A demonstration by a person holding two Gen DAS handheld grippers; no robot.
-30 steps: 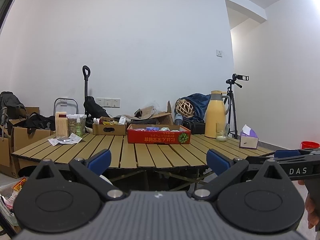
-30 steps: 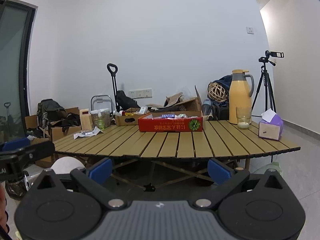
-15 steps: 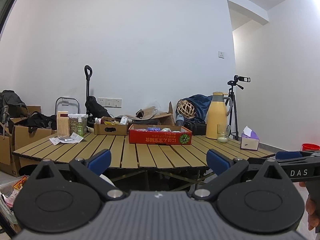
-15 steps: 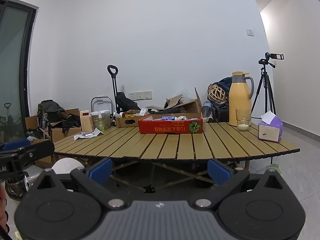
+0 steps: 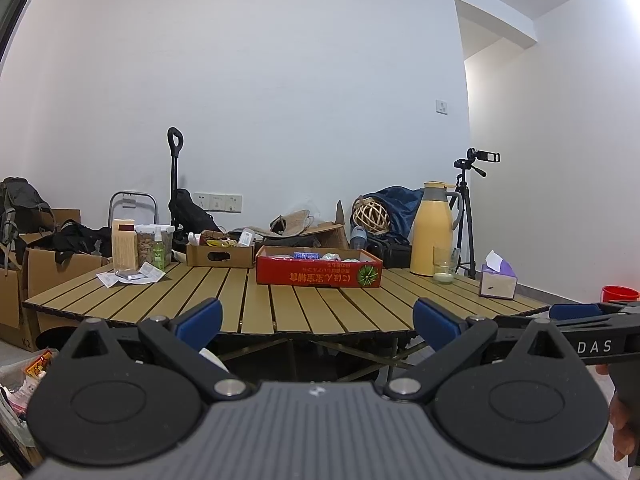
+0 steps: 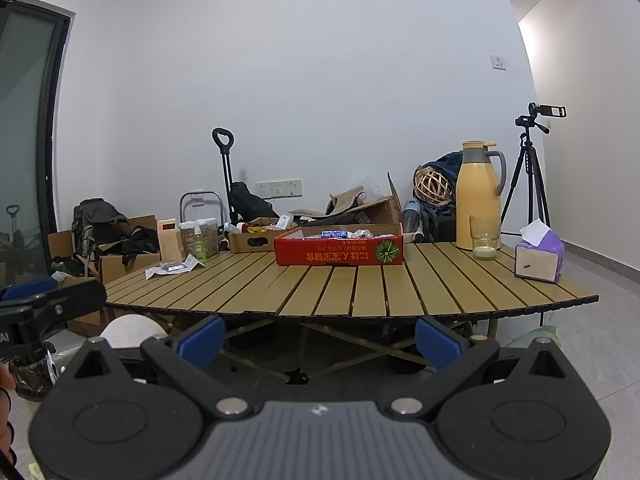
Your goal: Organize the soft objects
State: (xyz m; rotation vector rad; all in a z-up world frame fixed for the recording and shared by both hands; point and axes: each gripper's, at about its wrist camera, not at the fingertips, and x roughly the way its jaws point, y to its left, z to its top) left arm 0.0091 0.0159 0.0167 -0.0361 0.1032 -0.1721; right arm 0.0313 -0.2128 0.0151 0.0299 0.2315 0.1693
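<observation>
A red cardboard tray [image 5: 318, 273] with several small packets in it sits on the slatted wooden table [image 5: 280, 304], far side middle; it also shows in the right wrist view [image 6: 339, 252]. My left gripper [image 5: 318, 320] is open and empty, held in front of the table's near edge. My right gripper [image 6: 318, 338] is open and empty, also short of the table's near edge [image 6: 360, 314]. A purple tissue box [image 5: 498, 280] stands at the table's right [image 6: 538, 258]. The right gripper shows at the right edge of the left wrist view.
On the table: yellow thermos [image 6: 478, 208], glass [image 6: 485, 238], brown box [image 5: 220, 254], jars and papers [image 5: 132, 276] at left. Behind: cardboard boxes, bags, a trolley handle [image 6: 224, 168], a tripod with camera [image 6: 528, 168]. A red bucket [image 5: 620, 292] sits on the floor, right.
Both grippers have drifted slightly, so the table appears a touch lower and nearer in both views. Both stay open and empty.
</observation>
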